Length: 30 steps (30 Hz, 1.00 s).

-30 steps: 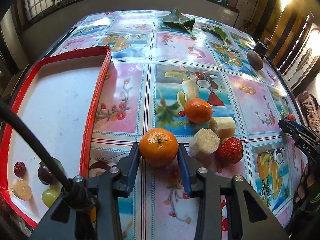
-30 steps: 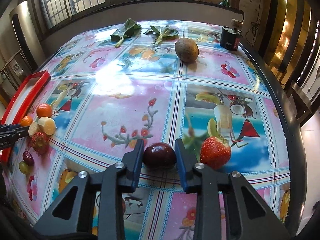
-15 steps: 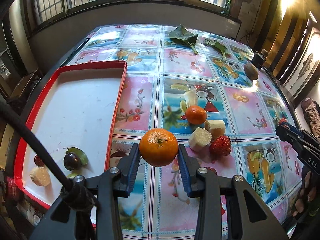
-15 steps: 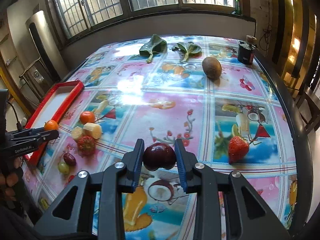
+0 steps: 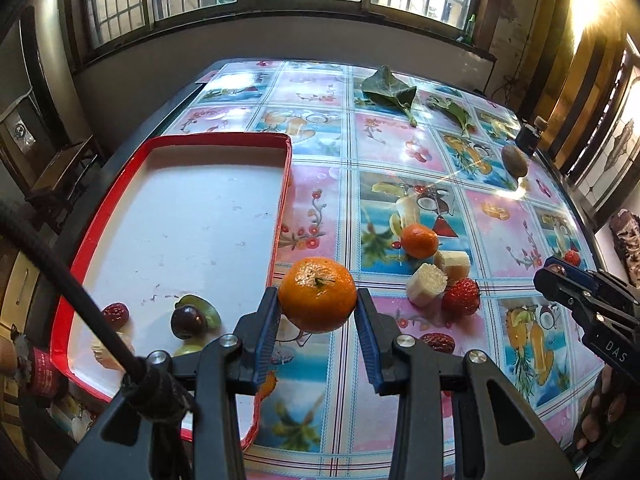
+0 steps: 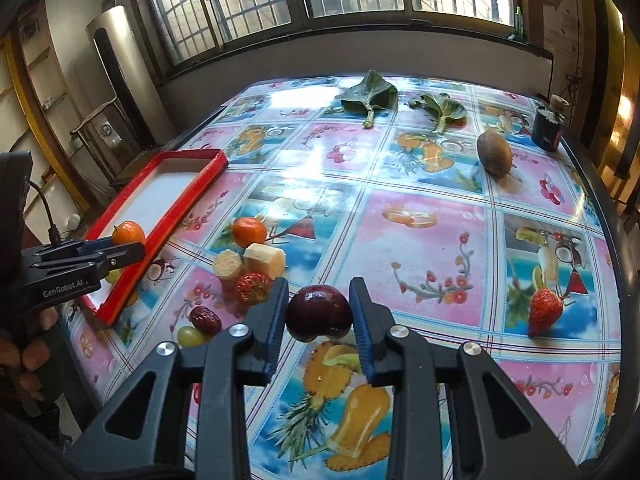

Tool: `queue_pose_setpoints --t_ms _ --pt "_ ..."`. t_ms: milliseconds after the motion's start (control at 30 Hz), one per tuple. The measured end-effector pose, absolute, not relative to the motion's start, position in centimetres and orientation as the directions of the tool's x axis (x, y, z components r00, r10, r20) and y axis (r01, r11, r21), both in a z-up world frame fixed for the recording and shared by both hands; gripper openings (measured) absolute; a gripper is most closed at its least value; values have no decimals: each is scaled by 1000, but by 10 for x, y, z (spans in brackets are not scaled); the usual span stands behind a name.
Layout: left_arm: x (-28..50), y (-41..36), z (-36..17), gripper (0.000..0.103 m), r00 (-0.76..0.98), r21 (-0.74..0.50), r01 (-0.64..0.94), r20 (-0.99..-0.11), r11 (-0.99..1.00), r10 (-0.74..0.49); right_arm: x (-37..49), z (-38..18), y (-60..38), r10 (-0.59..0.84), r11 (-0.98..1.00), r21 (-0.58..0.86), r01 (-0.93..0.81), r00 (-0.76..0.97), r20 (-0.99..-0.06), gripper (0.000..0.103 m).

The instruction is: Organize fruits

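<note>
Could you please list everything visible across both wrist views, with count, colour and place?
Tray: one, red rim, white floor, at the table's left edge.
Fruit in tray: several pieces, including a dark plum, at its near end.
Table: one, fruit-print cloth.
Tangerines: two, orange; one held, one on the cloth.
Dark plum: one, held.
Banana chunks: two, pale yellow, beside the loose tangerine.
Strawberries: two, red; one by the chunks, one far right.
Red date and green grape: one each, near the edge.
Kiwi: one, brown, far right.
Leaves: two, green, far end.
Dark jar: one, far corner.
Left gripper: shut on a tangerine.
Right gripper: shut on the plum.
</note>
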<state>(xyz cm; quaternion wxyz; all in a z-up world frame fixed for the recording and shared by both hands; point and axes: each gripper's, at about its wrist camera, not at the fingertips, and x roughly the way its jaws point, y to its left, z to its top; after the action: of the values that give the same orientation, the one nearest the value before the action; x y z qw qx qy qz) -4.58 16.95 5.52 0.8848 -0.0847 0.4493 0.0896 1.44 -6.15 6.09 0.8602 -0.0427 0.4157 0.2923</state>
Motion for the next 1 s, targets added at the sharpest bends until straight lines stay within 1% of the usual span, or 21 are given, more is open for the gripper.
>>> queue_pose_setpoints --t_ms 567,1000 --pt "-55 204 59 37 591 -88 -291 -800 953 107 6 68 -1 532 754 184 -631 421 -735 33" --pt "-64 282 59 37 564 -82 -442 -800 893 206 7 66 75 608 658 236 -715 320 -726 33"
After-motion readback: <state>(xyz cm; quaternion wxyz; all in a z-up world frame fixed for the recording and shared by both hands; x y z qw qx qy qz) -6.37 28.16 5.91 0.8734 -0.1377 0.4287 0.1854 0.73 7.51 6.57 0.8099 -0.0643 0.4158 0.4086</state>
